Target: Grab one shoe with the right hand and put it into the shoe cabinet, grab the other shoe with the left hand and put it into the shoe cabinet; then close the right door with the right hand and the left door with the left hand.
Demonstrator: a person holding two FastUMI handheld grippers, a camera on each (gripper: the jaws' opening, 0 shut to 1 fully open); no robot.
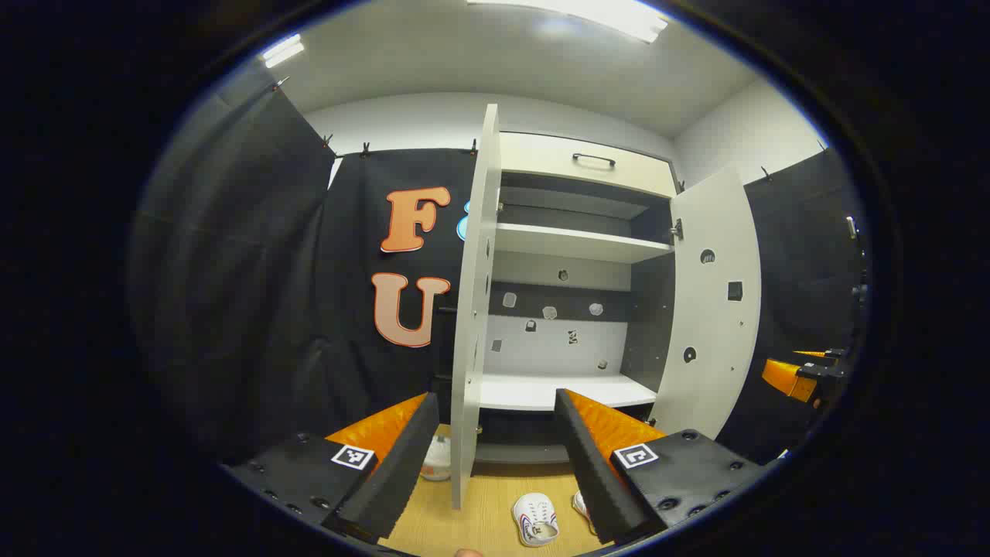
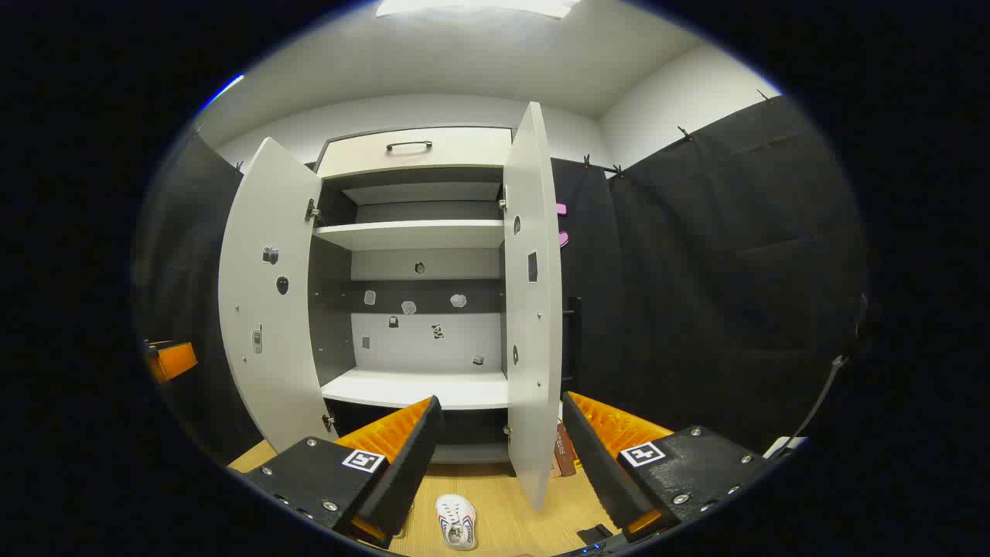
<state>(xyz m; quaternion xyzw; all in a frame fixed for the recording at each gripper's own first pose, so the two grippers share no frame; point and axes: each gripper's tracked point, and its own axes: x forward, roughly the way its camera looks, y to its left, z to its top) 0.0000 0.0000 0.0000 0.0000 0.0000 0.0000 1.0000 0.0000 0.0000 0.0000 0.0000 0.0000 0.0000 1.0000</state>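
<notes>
The white shoe cabinet [image 1: 576,244] [image 2: 410,232] stands ahead with both doors swung open and its shelves bare. In the left gripper view its left door [image 1: 473,309] is edge-on and its right door [image 1: 711,309] faces me. One white shoe [image 1: 535,520] [image 2: 456,522] lies on the wooden floor in front of the cabinet. A second shoe [image 1: 582,504] peeks out beside my right finger. My left gripper [image 1: 495,397] is open and holds nothing, well above the shoes. My right gripper [image 2: 501,401] is open too, with the right door [image 2: 534,309] straight ahead.
The other gripper shows far off at the right edge [image 1: 804,375] and at the left edge [image 2: 172,360]. A white round object [image 1: 437,458] sits behind the left door. A brown item [image 2: 563,449] leans beside the cabinet. Black cloth walls enclose the wooden floor [image 2: 510,510].
</notes>
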